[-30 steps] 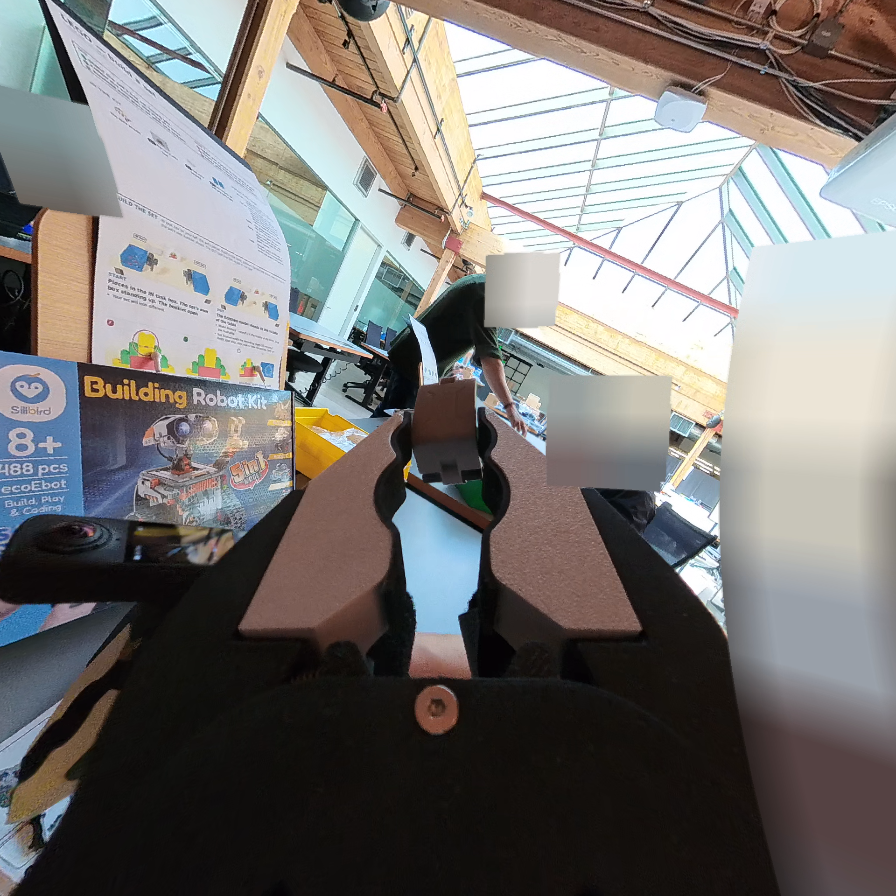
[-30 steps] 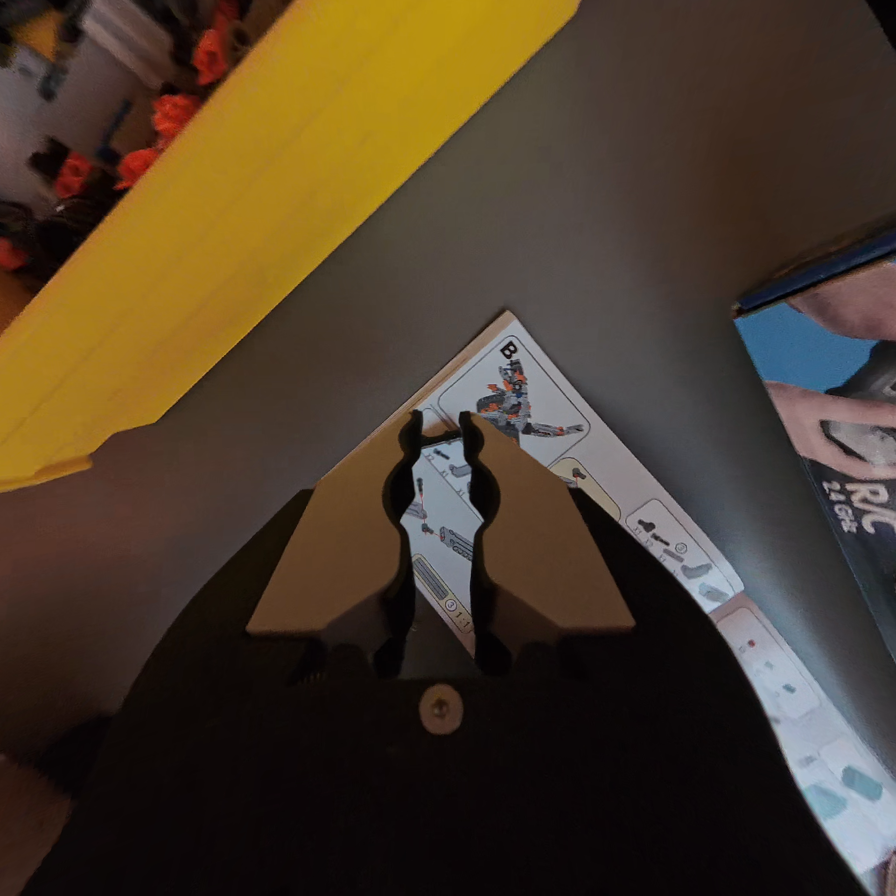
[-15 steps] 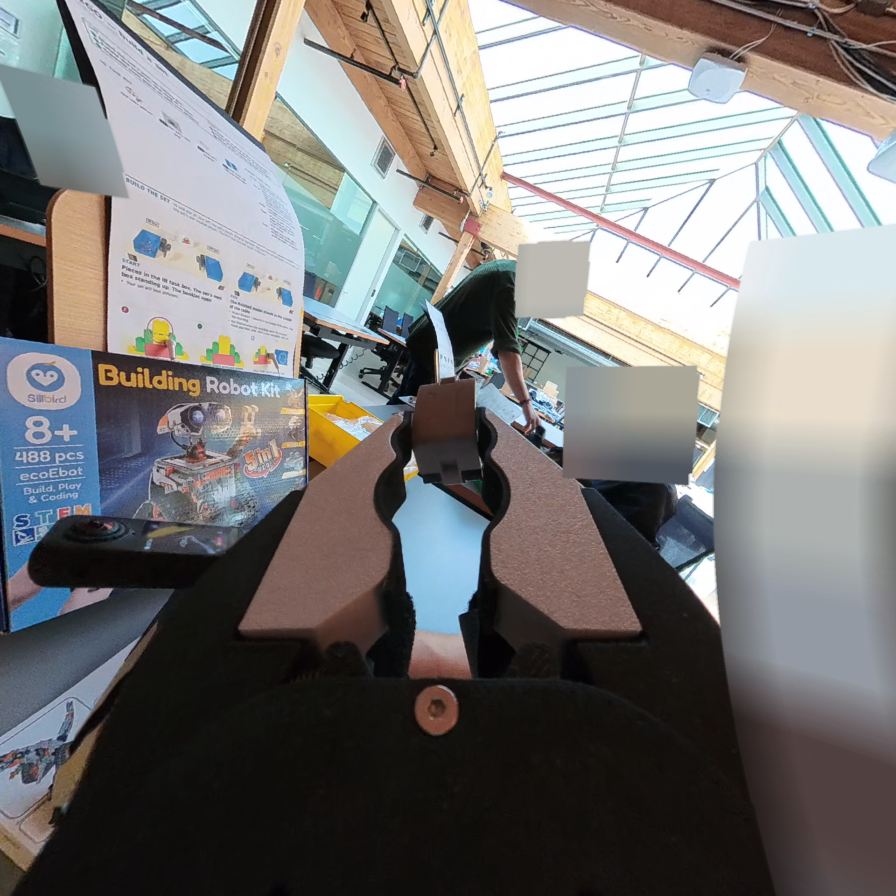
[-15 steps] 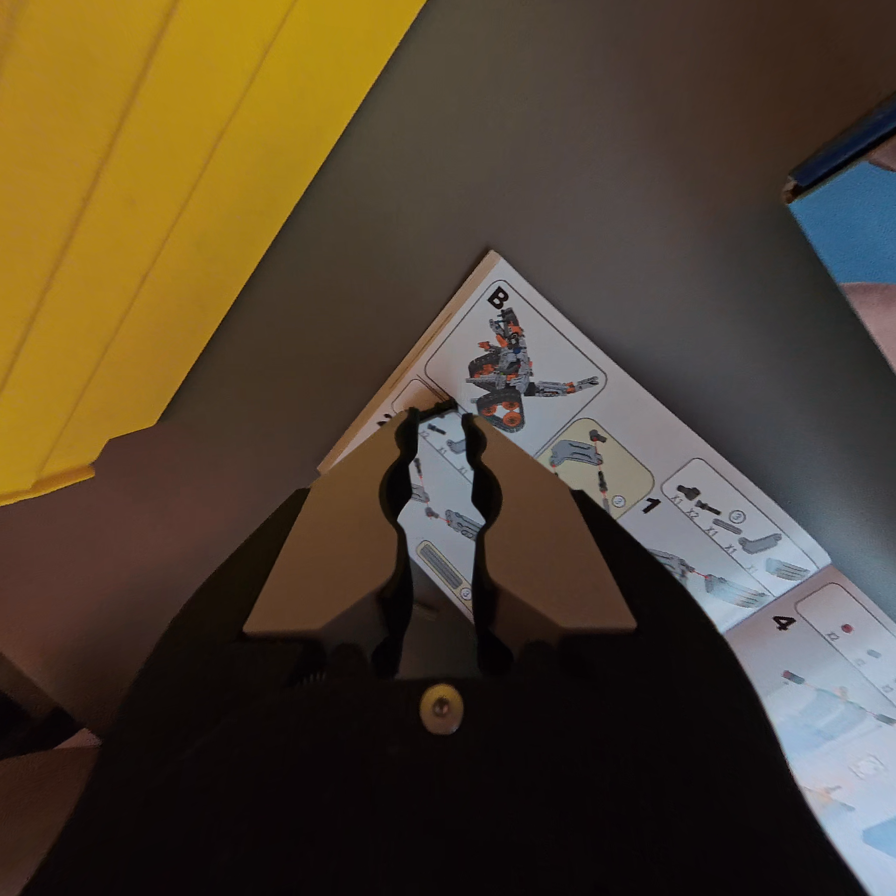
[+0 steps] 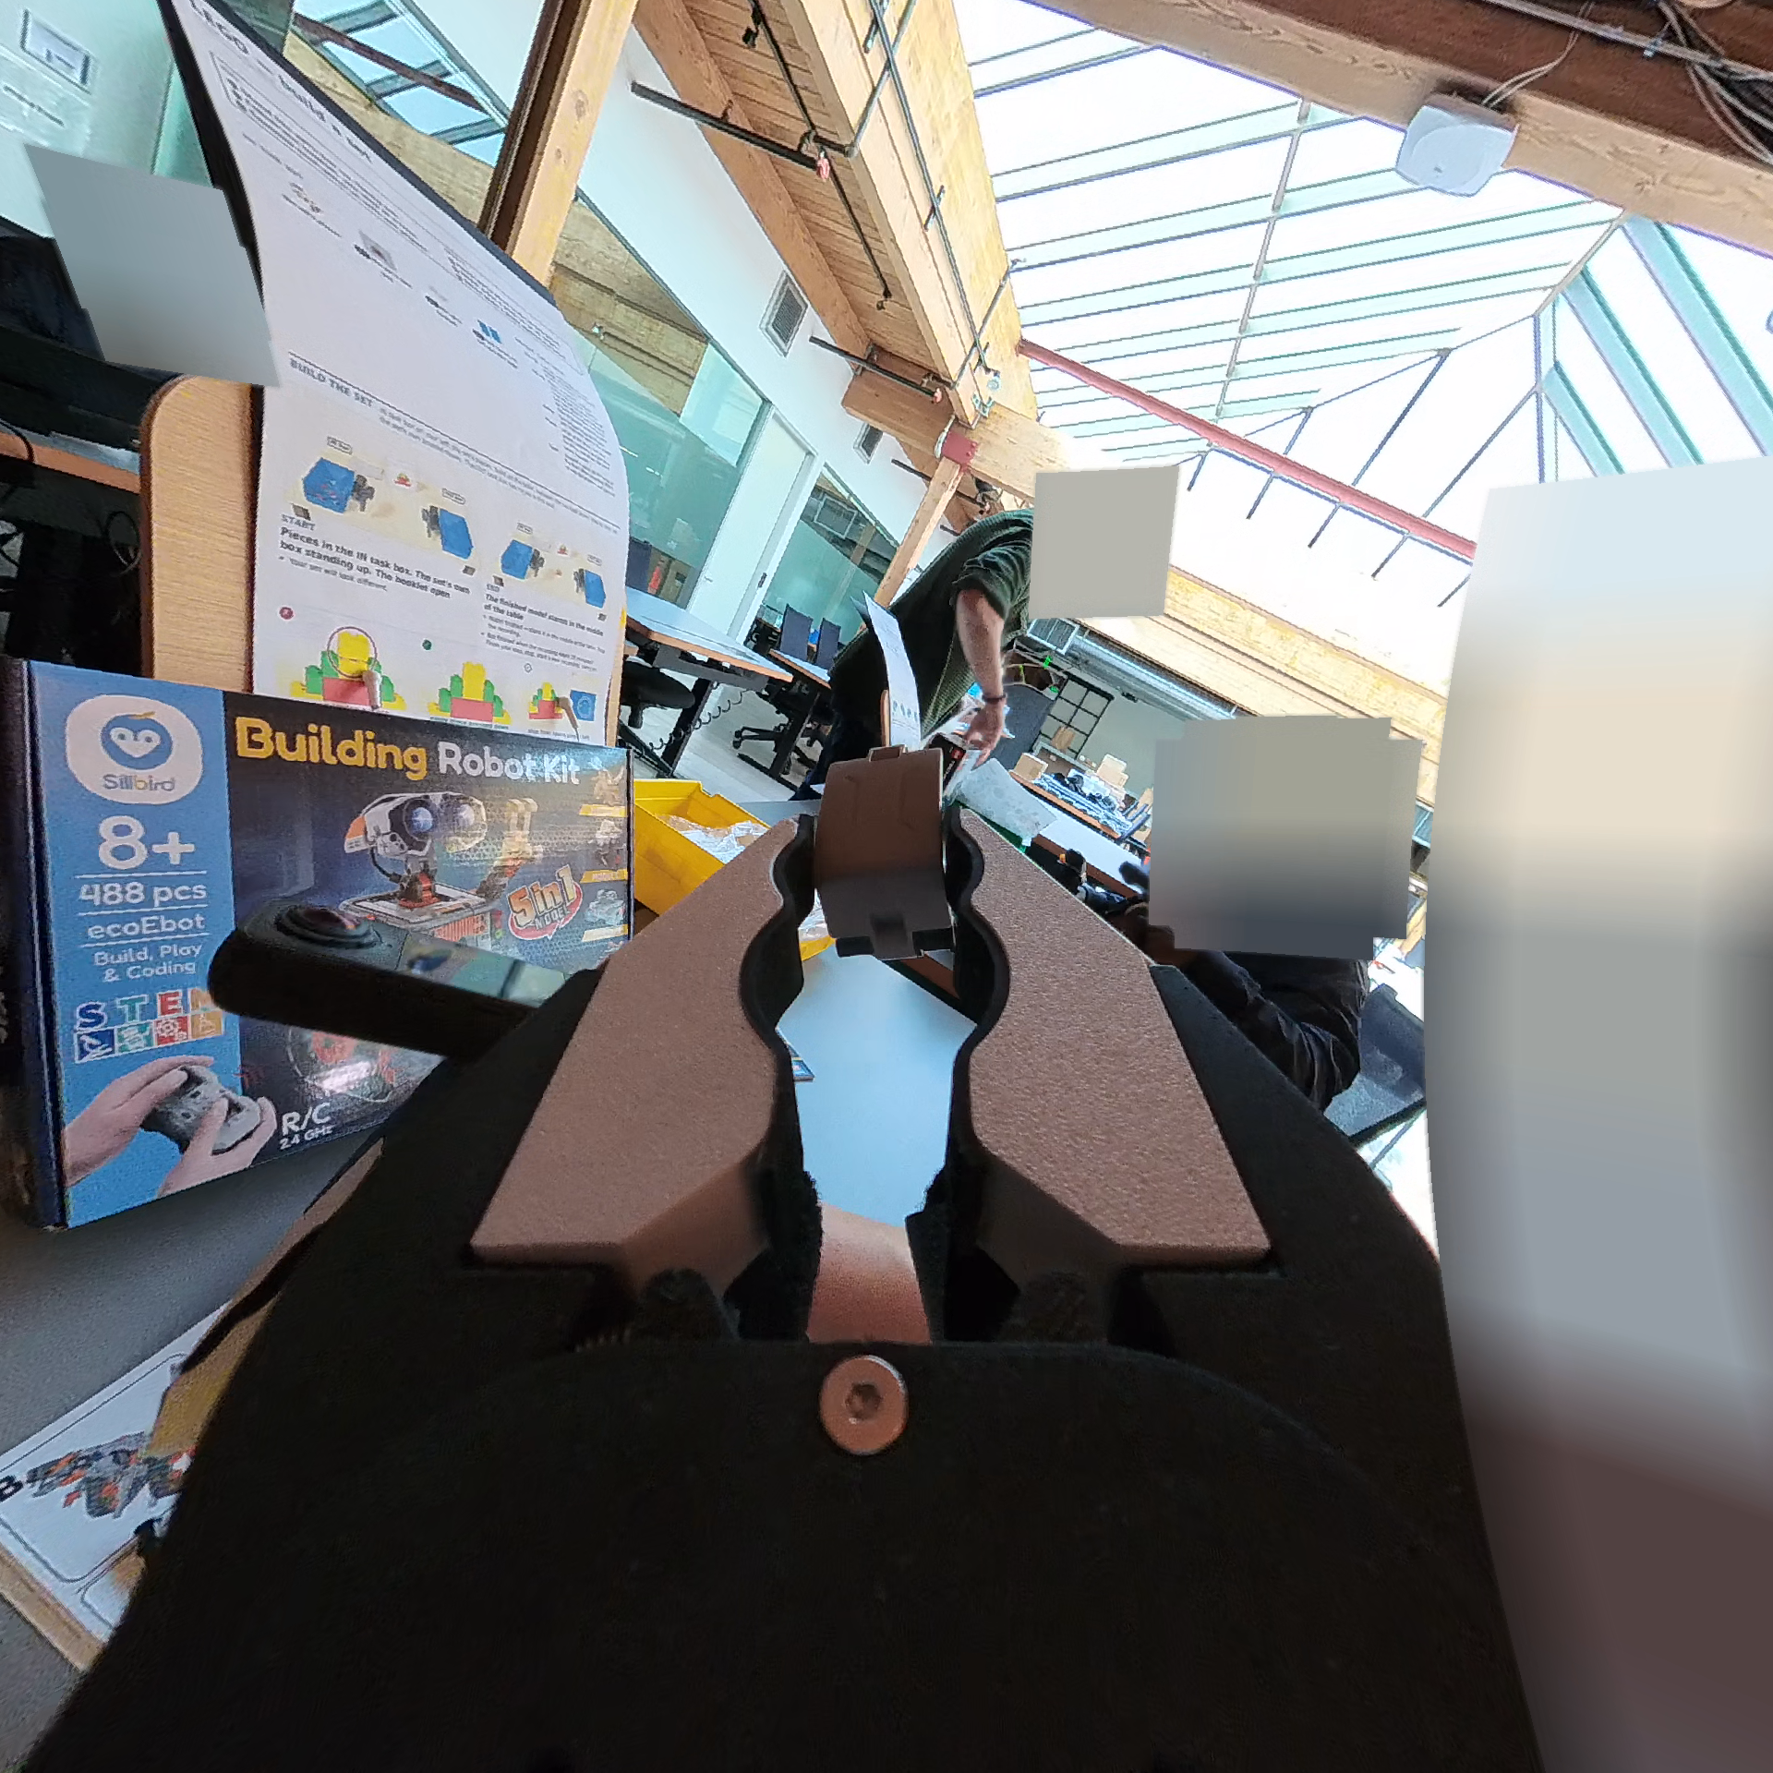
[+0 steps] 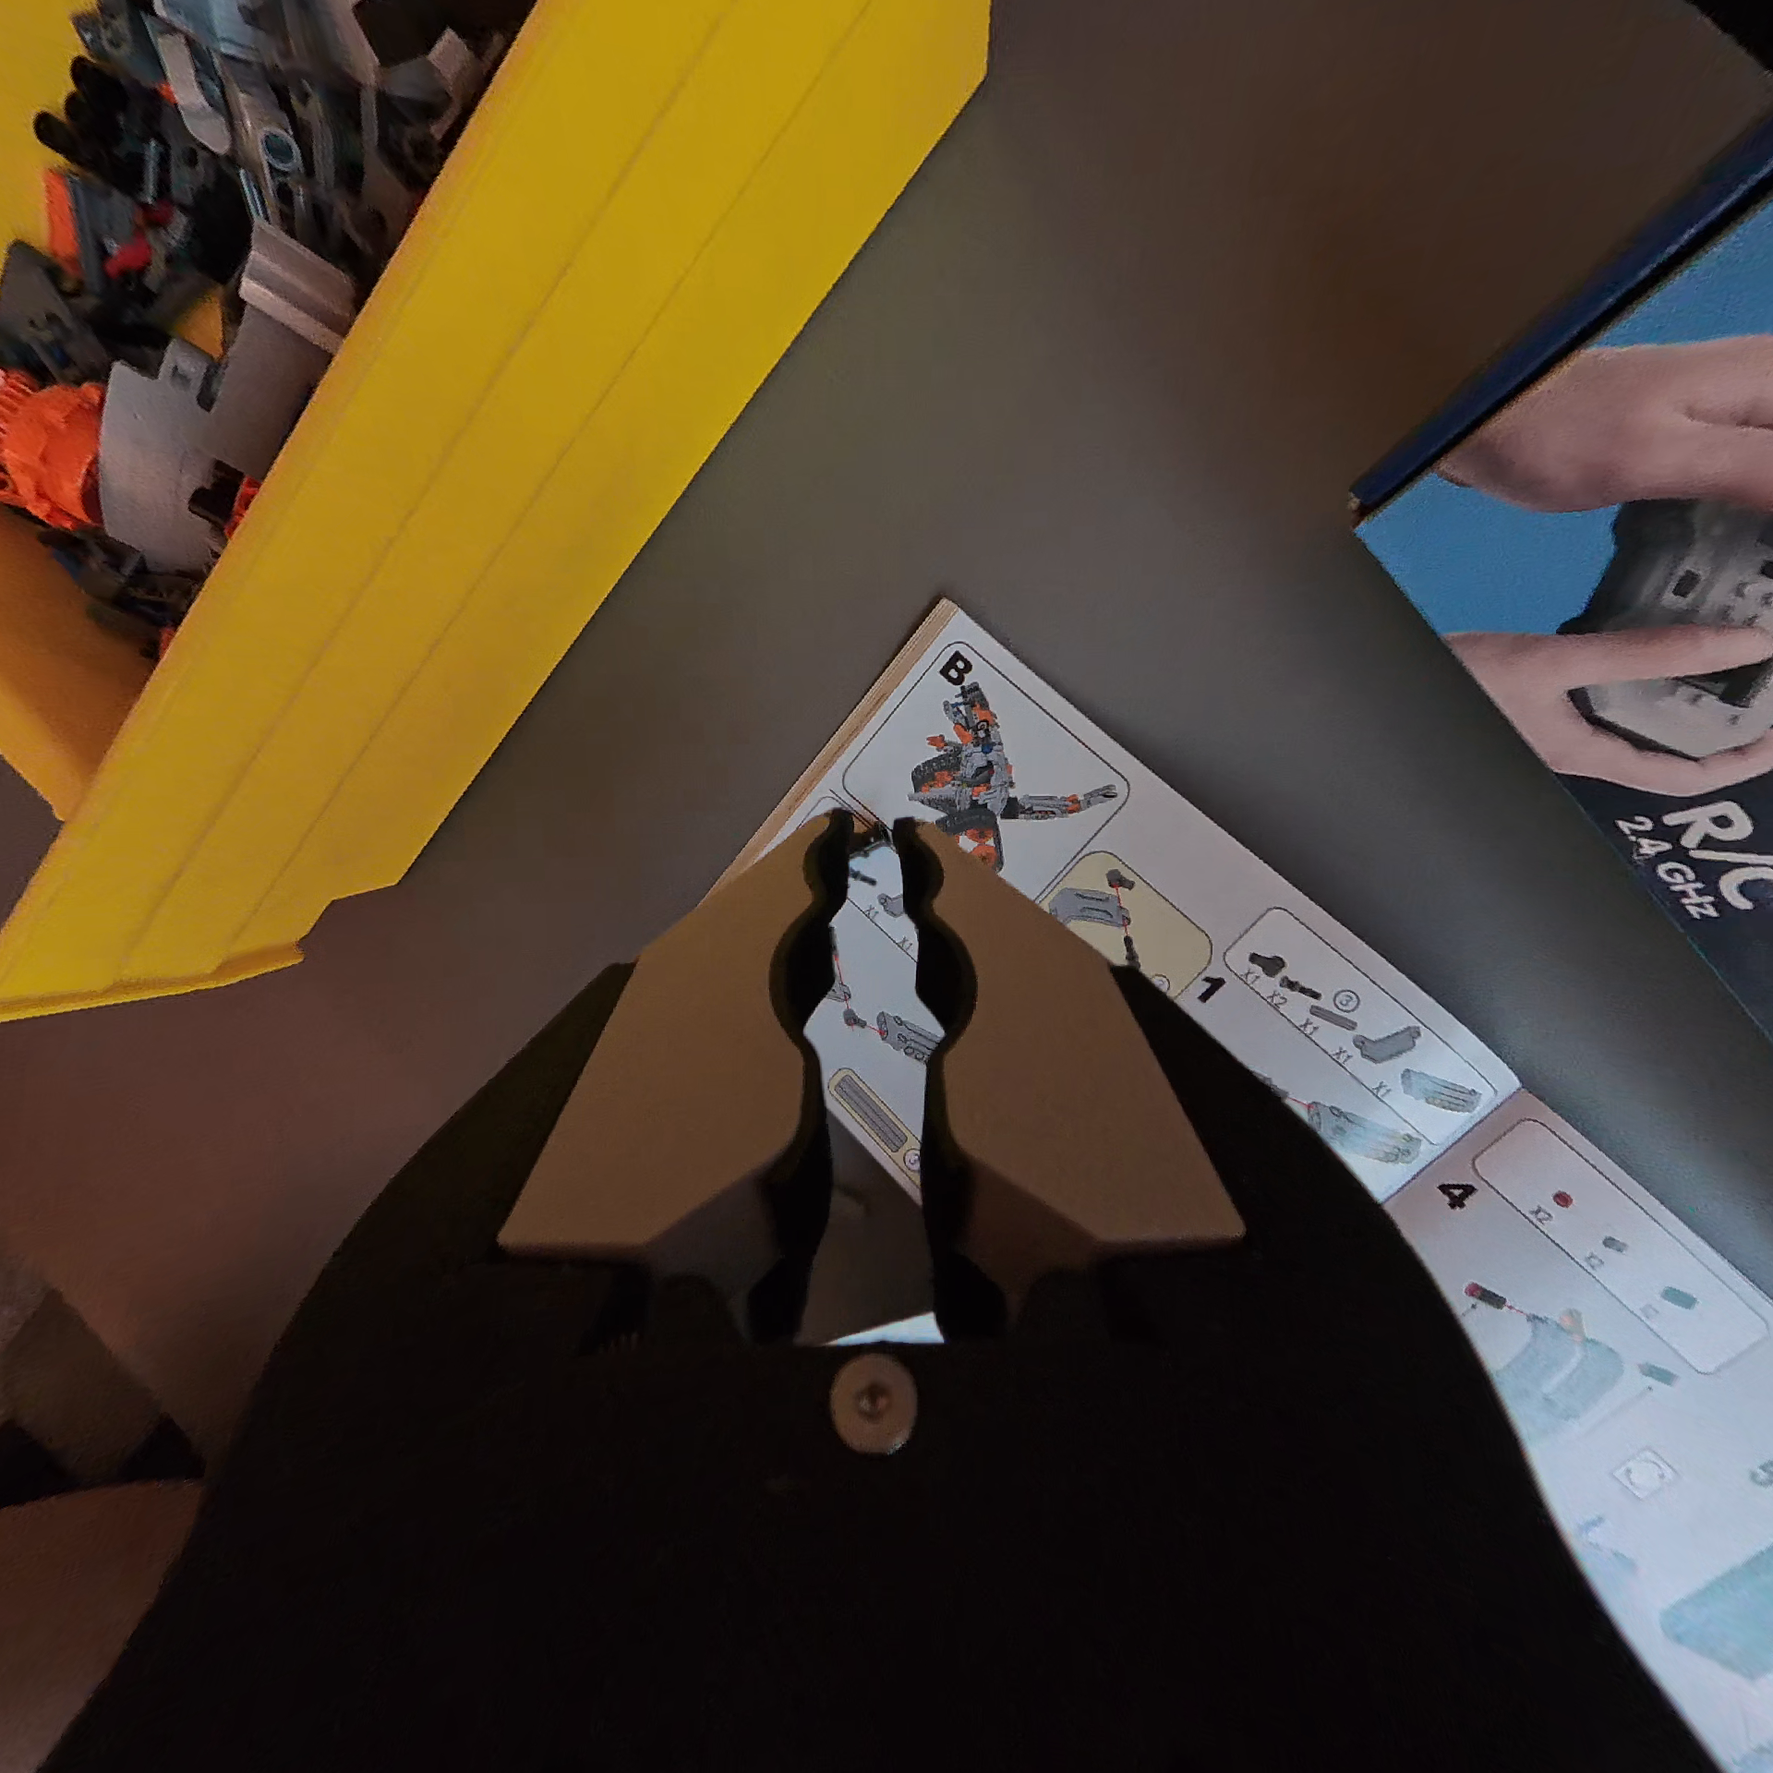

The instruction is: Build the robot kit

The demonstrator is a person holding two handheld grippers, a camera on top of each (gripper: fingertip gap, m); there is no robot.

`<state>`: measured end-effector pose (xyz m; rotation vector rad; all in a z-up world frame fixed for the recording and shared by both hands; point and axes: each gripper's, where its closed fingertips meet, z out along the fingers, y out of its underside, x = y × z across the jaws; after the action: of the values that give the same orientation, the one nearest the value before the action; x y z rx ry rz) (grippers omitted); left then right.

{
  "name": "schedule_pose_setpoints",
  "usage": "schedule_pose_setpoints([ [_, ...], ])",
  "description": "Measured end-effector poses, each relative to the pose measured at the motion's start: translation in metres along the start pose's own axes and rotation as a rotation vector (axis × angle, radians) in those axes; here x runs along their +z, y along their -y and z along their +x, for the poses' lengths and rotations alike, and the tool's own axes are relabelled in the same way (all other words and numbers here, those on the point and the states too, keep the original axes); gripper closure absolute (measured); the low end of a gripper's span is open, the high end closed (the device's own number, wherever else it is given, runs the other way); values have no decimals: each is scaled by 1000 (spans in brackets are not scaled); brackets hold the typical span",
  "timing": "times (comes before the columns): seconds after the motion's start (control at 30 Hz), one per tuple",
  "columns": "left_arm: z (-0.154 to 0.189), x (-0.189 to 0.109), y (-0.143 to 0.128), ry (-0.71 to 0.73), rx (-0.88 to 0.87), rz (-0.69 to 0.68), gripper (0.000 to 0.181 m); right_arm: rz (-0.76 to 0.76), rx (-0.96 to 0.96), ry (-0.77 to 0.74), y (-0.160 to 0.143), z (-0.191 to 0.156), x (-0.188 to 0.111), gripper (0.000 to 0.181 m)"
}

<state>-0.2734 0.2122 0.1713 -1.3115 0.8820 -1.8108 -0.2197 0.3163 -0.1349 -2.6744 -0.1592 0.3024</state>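
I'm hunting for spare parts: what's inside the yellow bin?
The yellow bin holds a jumble of grey, black and orange building pieces. Its near wall hides the lower layers, and the frame cuts off the rest.

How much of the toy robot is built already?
Done: no built model shows anywhere, only the picture on the kit box.
In hand: the left tongs are shut on one grey piece, held up in the air. The right tongs hover nearly closed over the open instruction booklet.
Left: lots of loose pieces lie in the yellow bin.
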Motion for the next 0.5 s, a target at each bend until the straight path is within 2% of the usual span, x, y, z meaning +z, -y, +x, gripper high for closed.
schedule_pose_setpoints([
  [0.23,0,1,-2,-1,-1,-9,156,-114,2,27,-23,-11,23,173],
  [0.5,-1,0,-1,-7,-7,-5,156,-146,-10,-10,-25,-9,31,175],
])
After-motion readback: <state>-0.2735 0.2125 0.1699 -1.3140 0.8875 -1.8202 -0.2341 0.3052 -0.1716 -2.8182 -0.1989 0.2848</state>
